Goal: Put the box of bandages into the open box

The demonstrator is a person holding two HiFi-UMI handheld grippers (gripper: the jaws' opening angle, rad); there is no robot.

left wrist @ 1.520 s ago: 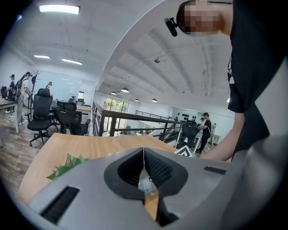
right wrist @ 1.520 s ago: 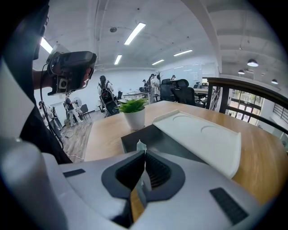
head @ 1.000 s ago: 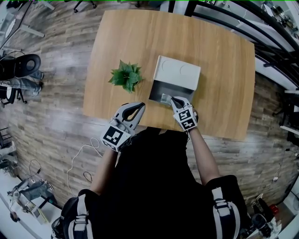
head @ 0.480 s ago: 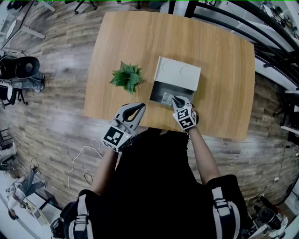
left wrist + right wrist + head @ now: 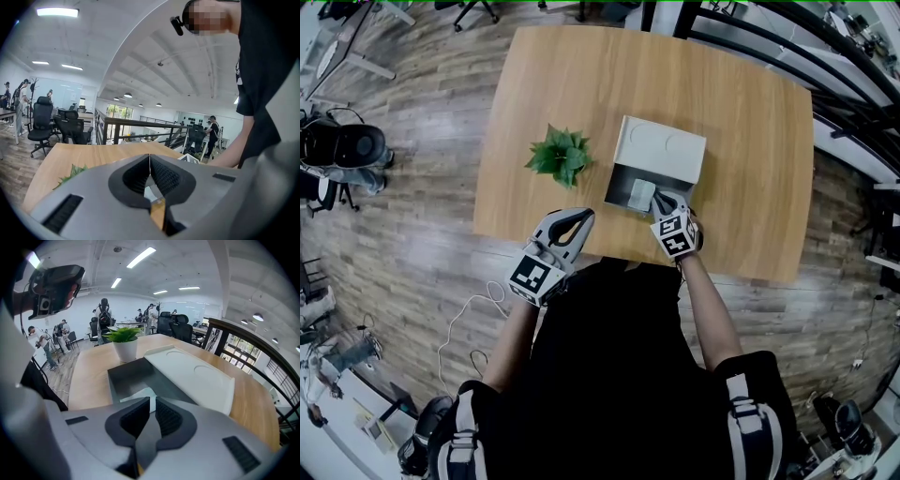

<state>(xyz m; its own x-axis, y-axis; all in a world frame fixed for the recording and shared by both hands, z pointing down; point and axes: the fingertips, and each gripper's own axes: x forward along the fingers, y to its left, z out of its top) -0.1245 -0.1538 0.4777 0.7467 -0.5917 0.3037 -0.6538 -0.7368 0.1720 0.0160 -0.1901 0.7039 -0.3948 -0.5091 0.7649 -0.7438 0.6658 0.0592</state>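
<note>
While the left gripper point(image 5: 579, 217) hangs at the table's point(image 5: 581, 84) near edge with its jaws pressed together on nothing, the right gripper point(image 5: 661, 201) sits over the open box point(image 5: 619, 188), its jaws only a slit apart and gripping nothing. The bandage box point(image 5: 640, 195) lies flat on the open box's dark floor, just past the right gripper's tips at their 11 o'clock. Its pale top shows through the slit in the right gripper view. The lid point(image 5: 664, 150) lies at the open box's 12 o'clock side, and the plant point(image 5: 562, 156) stands at its 9 o'clock.
</note>
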